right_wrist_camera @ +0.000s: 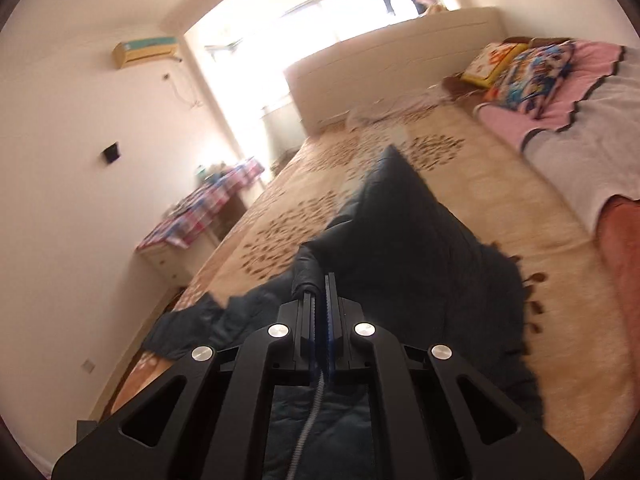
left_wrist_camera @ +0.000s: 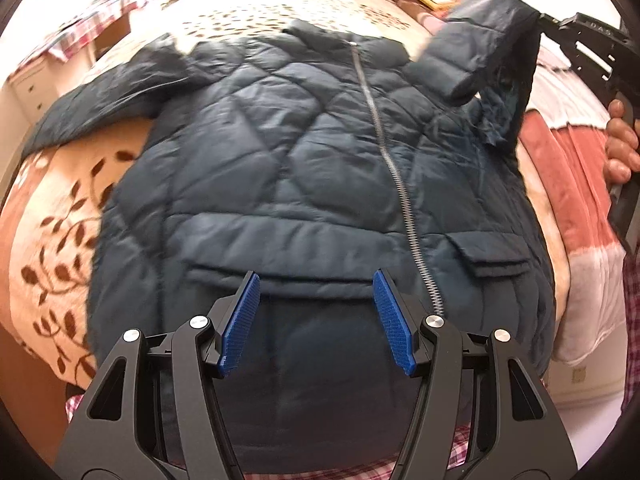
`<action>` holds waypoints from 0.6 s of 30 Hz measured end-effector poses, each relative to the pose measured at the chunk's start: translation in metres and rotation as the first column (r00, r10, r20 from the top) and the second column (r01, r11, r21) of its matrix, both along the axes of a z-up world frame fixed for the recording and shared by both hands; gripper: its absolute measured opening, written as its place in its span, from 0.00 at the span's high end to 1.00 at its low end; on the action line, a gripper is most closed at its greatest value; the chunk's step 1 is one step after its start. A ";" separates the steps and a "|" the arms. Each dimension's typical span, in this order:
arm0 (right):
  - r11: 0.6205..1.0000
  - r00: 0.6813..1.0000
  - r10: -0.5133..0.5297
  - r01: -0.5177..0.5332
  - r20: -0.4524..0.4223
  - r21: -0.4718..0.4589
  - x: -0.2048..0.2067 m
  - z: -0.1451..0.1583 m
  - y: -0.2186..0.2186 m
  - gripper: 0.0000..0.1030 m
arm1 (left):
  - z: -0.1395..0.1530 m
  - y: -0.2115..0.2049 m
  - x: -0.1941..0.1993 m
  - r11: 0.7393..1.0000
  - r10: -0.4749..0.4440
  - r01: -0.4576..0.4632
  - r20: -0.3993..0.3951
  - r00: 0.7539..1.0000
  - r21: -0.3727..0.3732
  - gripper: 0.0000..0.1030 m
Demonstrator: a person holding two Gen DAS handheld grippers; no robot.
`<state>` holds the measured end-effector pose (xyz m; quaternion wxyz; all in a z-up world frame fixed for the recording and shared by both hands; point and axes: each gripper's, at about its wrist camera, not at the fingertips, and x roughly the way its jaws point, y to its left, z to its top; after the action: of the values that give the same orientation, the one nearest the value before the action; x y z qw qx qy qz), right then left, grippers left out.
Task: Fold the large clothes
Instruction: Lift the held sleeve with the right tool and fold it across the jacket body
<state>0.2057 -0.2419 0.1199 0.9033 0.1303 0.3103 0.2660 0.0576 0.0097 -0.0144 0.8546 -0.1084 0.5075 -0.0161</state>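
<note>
A dark navy quilted jacket (left_wrist_camera: 280, 168) lies face up on the bed, its zipper (left_wrist_camera: 396, 176) running down the front. My left gripper (left_wrist_camera: 316, 284) hovers open above the hem near a pocket flap, blue pads (left_wrist_camera: 244, 320) apart and empty. At the upper right, my right gripper (left_wrist_camera: 540, 20) is shut on the jacket's right sleeve cuff (left_wrist_camera: 496, 12) and holds it lifted above the body. In the right wrist view my right gripper (right_wrist_camera: 320, 280) pinches the dark cuff fabric (right_wrist_camera: 308, 268), with the sleeve (right_wrist_camera: 400, 220) stretching away over the bed.
The bed carries a beige leaf-patterned blanket (left_wrist_camera: 60, 240), and a pink and red blanket (left_wrist_camera: 560, 184) on the right. A hand (left_wrist_camera: 620, 148) holds the right tool. A bedside table with a checked cloth (right_wrist_camera: 200, 212) stands left. Pillows and books (right_wrist_camera: 520, 64) lie near the headboard.
</note>
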 end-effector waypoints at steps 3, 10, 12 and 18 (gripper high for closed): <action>0.999 0.996 0.045 -0.043 -0.083 0.024 0.002 -0.018 0.027 0.95 | -0.003 0.016 -0.006 0.999 0.033 -0.033 0.000 0.999 -0.013 0.43; 0.998 0.965 0.041 -0.028 -0.260 0.054 0.008 -0.073 0.038 0.95 | -0.011 0.033 0.005 0.984 0.094 -0.096 -0.022 0.995 -0.150 0.30; 0.999 0.957 0.035 -0.028 -0.287 0.029 0.005 -0.082 0.039 0.95 | -0.013 0.034 0.013 0.964 0.112 -0.119 -0.040 0.993 -0.236 0.29; 0.998 0.940 0.046 -0.054 -0.339 -0.013 -0.003 -0.114 0.037 0.95 | -0.025 0.028 0.046 0.861 0.166 -0.200 -0.112 0.980 -0.467 0.26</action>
<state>0.2031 -0.2047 0.0063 0.8309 0.1560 0.4671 0.2592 0.1033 0.0379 -0.0399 0.7816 -0.3633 0.5040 -0.0554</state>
